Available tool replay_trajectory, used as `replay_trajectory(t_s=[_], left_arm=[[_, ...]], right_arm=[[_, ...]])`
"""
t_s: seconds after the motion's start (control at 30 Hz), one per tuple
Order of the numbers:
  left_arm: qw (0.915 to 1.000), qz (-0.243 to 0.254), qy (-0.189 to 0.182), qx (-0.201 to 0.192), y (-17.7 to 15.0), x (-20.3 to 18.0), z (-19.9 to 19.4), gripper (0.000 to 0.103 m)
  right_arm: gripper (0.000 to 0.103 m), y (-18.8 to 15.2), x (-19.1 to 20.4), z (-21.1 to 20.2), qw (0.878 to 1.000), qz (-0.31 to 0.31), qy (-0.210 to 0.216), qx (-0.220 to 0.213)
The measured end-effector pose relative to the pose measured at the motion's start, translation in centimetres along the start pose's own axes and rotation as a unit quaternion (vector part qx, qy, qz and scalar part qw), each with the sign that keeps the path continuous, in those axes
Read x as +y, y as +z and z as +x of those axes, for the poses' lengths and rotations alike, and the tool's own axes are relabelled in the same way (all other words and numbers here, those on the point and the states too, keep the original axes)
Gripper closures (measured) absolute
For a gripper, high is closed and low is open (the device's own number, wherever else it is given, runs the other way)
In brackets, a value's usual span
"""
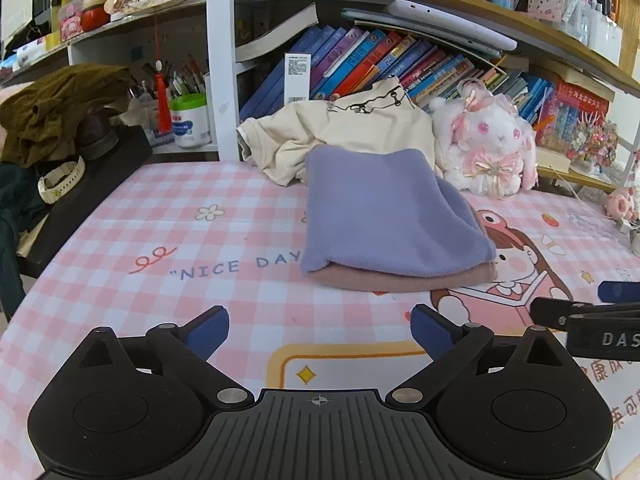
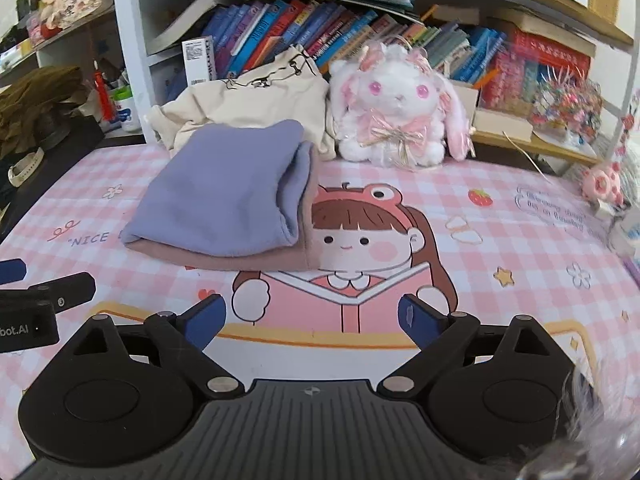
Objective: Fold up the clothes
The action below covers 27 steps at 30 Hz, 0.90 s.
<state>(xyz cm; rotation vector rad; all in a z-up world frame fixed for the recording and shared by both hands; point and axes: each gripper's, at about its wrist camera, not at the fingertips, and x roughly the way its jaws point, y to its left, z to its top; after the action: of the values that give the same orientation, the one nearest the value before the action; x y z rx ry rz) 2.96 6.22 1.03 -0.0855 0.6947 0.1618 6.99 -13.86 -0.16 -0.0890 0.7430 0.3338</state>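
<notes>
Folded lilac garment (image 1: 384, 216) atop pink one (image 2: 280, 258), seemingly folded.

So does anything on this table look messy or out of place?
The cream shirt is heaped unfolded against the bookshelf behind the folded purple garment. That garment sits neatly on a pink one. Both grippers are open and empty.

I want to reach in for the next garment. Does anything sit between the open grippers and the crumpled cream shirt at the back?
Yes. The folded purple-and-pink cloth lies directly in front of the cream shirt, overlapping its lower edge. Both the left gripper and right gripper would need to pass over or around it.
</notes>
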Motion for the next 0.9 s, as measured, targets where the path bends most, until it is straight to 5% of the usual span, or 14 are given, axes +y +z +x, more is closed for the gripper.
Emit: replay_trajectory(t_s=[0.9], left_arm=[[0.9995, -0.022, 0.015, 0.019, -1.0, 0.5, 0.0, 0.0]], right_arm=[[0.004, -1.4, 0.1, 0.2, 1.0, 0.017, -0.004, 0.016]])
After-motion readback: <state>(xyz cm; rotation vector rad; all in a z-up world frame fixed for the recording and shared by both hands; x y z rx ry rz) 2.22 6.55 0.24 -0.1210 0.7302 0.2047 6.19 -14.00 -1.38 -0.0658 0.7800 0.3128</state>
